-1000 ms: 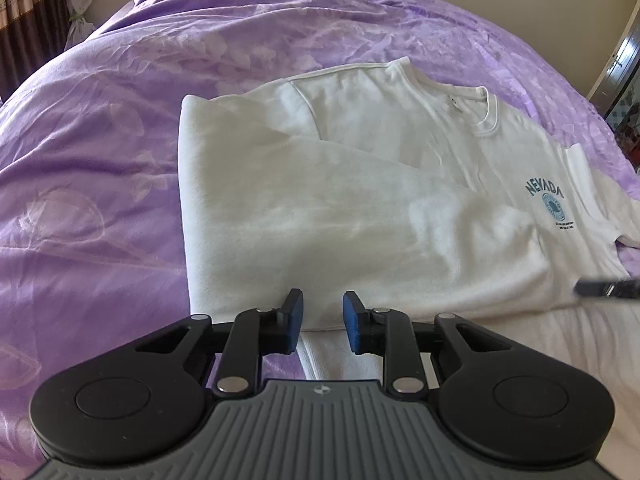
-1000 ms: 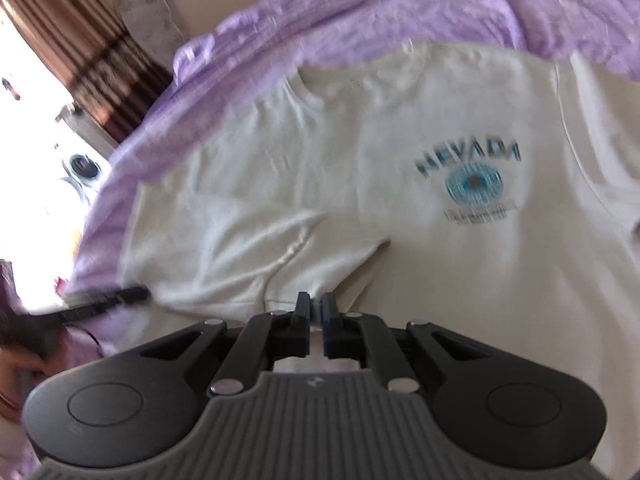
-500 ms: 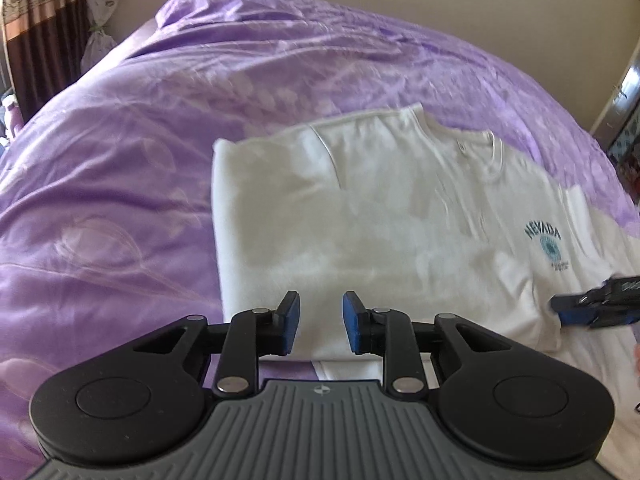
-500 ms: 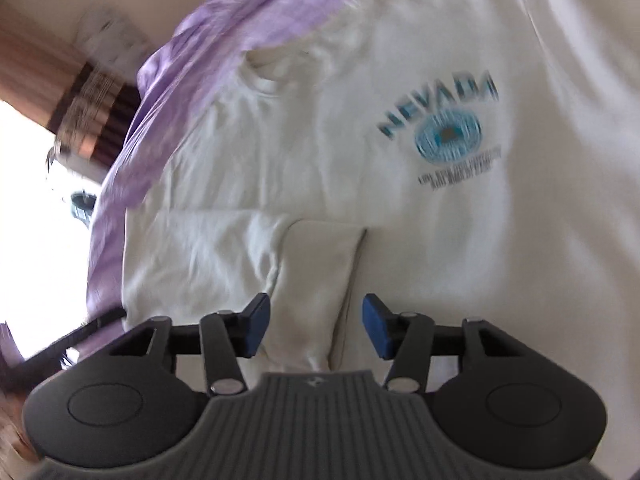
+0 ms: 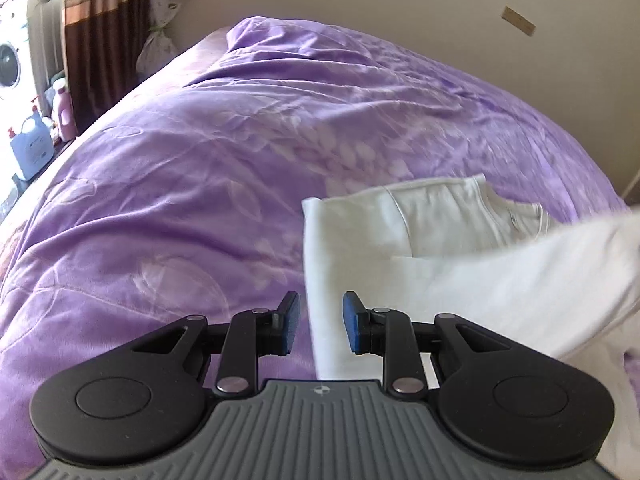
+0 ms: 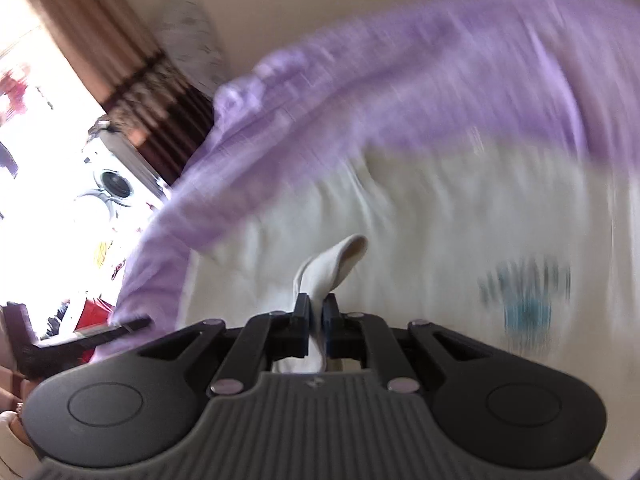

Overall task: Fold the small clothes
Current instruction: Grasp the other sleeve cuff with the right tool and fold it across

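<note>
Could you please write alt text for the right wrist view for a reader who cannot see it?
The right tool is shut on a fold of the white T-shirt, lifting it above the rest of the shirt on the purple bedspread. The view is motion-blurred.

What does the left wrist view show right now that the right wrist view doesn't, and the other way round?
Left wrist only: the left gripper, jaws apart with nothing between them, the shirt's folded edge and its collar.
Right wrist only: the right gripper shut on a pinch of the white T-shirt, plus the blurred blue chest print.
Both: the T-shirt lying on the purple bedspread, the brown curtain.
</note>
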`<action>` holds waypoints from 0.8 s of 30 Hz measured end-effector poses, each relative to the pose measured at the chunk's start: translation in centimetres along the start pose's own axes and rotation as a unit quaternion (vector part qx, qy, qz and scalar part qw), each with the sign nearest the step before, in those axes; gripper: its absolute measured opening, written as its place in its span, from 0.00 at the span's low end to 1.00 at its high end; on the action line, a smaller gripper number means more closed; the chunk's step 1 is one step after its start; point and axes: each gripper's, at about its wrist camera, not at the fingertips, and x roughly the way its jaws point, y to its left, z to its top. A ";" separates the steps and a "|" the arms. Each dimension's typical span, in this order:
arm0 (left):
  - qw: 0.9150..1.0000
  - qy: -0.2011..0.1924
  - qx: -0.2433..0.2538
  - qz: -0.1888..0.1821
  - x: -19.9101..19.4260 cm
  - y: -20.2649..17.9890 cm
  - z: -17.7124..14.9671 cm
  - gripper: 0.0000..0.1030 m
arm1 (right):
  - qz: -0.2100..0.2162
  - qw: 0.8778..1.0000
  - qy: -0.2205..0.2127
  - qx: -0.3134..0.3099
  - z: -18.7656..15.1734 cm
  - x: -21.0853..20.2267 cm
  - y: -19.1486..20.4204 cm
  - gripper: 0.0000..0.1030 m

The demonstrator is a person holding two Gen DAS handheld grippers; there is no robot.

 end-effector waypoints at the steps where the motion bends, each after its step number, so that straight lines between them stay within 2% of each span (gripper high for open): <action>1: 1.000 -0.001 -0.004 -0.001 0.1 0.1 0.1 0.29 | 0.001 1.000 -0.018 -0.018 1.5 -1.2 1.0 0.01; 5: 1.000 -0.003 -0.004 -0.011 0.7 -0.4 0.8 0.29 | -0.001 0.995 -0.089 -0.039 6.5 -5.6 2.5 0.01; 9: 1.000 -0.002 -0.003 -0.022 1.9 -1.5 0.9 0.29 | -0.046 0.992 -0.119 -0.019 7.8 -8.8 -1.0 0.01; 12: 0.999 0.005 -0.014 -0.033 3.5 -2.2 1.0 0.29 | -0.085 0.991 -0.105 0.020 6.7 -8.6 -6.5 0.01; 15: 0.998 0.011 -0.039 -0.051 5.2 -2.8 1.1 0.29 | -0.108 0.991 -0.054 0.065 4.3 -6.0 -12.9 0.01; 17: 0.996 0.016 -0.057 -0.066 6.4 -3.1 1.2 0.31 | -0.116 0.988 -0.030 0.094 2.5 -4.1 -15.6 0.01; 20: 0.994 0.024 -0.076 -0.075 8.6 -3.9 1.8 0.43 | -0.119 0.987 -0.020 0.108 0.6 -2.5 -18.1 0.01; 24: 0.993 0.030 -0.090 -0.066 11.5 -4.5 2.2 0.44 | -0.116 0.988 -0.017 0.103 -0.4 -2.0 -19.2 0.01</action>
